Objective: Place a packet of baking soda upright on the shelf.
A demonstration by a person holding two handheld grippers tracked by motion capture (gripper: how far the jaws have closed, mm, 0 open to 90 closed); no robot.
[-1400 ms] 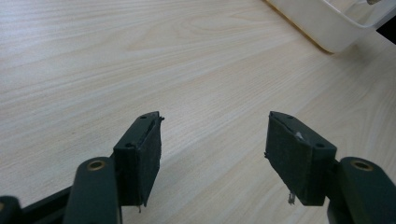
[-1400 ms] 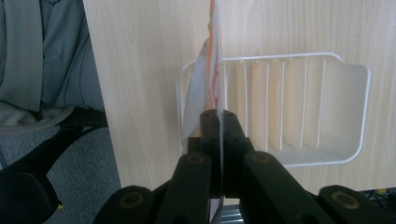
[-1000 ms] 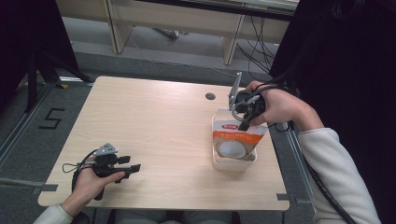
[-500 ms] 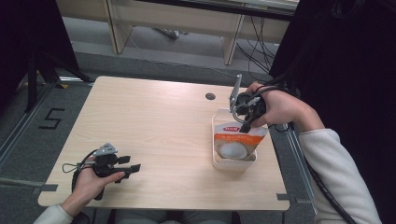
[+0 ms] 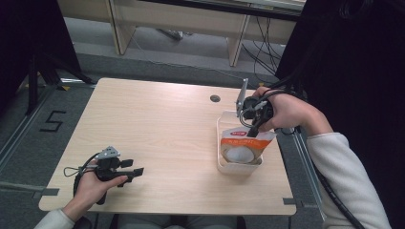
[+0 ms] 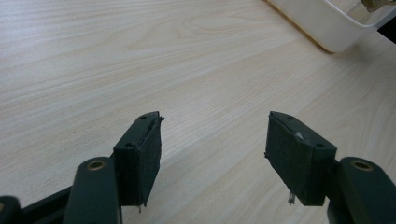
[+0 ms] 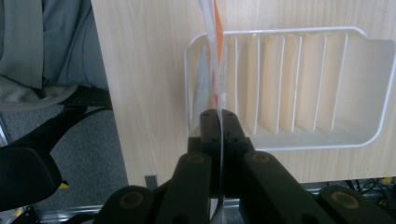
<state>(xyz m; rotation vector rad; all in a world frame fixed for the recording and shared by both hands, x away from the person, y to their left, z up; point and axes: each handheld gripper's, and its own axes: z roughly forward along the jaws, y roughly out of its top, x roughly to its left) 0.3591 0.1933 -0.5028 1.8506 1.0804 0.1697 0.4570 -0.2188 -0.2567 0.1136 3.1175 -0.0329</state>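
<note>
**Over the rack's near end: packet pinched, nothing shifted**

Over the near end of the rack (image 5: 224,164), pinched by its top edge: an orange-and-white packet (image 5: 246,145), lower part down in the end slot, leaning a little toward the person's side. Clamped on that edge, the right gripper (image 5: 253,126) — jaws pressed together with just the thin film between them. Compared with a second ago, no visible change: same grip, same hand position above the rack, same lean of the packet.

Well apart from the rack, off to its left and nearer the person, the left gripper (image 5: 136,171), low over the table (image 5: 167,109) with jaws wide apart and nothing between them. Likewise unmoved.

Probably a pause at the end of setting the packet into its slot, or just ahead of lifting it out — cannot tell which. Either way, not yet released, and no progress made in this last second. Farther along the rack, remaining slots bare.
</note>
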